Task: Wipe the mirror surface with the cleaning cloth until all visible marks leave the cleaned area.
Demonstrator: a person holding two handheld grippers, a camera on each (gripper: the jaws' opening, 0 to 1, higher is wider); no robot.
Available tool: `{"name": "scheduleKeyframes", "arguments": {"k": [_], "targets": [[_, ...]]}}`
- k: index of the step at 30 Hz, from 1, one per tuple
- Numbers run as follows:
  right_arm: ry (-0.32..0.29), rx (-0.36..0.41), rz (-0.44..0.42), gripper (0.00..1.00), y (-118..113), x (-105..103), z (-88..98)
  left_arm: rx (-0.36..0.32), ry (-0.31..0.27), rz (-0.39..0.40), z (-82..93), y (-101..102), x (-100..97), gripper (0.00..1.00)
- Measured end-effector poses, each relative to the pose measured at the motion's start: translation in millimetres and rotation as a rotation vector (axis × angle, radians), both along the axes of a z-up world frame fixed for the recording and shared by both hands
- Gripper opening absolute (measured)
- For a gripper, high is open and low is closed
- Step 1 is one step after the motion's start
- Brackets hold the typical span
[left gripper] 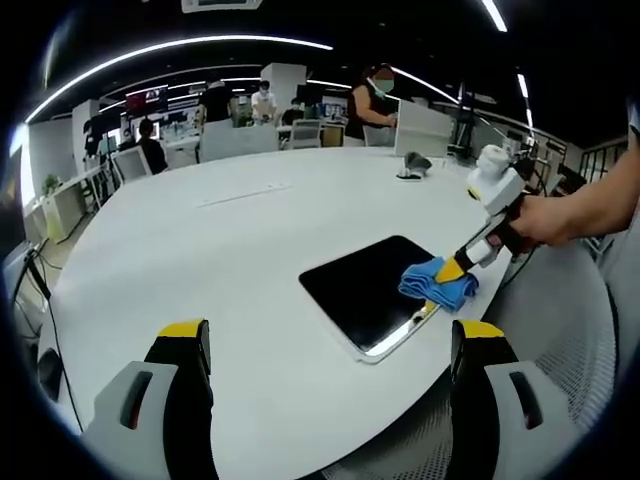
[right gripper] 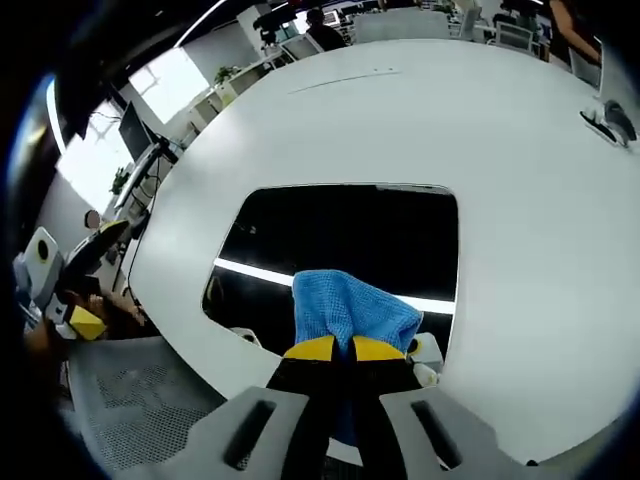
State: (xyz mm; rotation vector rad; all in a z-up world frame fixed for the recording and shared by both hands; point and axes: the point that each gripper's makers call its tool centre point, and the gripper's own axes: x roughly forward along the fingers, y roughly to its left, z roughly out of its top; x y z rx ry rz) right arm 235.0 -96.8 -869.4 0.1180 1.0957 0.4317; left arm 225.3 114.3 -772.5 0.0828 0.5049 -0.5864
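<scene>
So the right claw [right gripper: 334, 349] has its yellow-tipped jaws pinched tight together on the blue cleaning cloth [right gripper: 350, 309], which bunches up out of the tips and sits pressed on the mirror [right gripper: 340, 235] near its closest edge. From the left gripper view you can see that same right claw [left gripper: 452, 268] coming in from the right, held by a person's hand [left gripper: 545, 218], with the cloth [left gripper: 437, 284] down on the mirror's [left gripper: 365, 283] right-hand corner. The left claw [left gripper: 330, 340] is hanging above the bench [left gripper: 200, 260] with its jaws spread wide and nothing between them, well apart from the mirror. The mirror is a dark rounded rectangle lying flat on the white round bench, reflecting a bright ceiling light strip. People sit at desks further back.
</scene>
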Motion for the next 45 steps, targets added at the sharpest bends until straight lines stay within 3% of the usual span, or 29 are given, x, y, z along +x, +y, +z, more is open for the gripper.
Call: {"name": "scheduleKeyframes", "arguments": {"k": [22,45], "targets": [[0.013,0.015,0.002,0.00,1.4,-13.0,-0.4,0.000,0.000,0.001,-1.7,-2.3,-3.5,0.99],[0.021,0.006,-0.020,0.00,-23.9,-14.8,-0.2,0.008,0.001,0.006,-1.5,0.8,-3.6,0.99]]}}
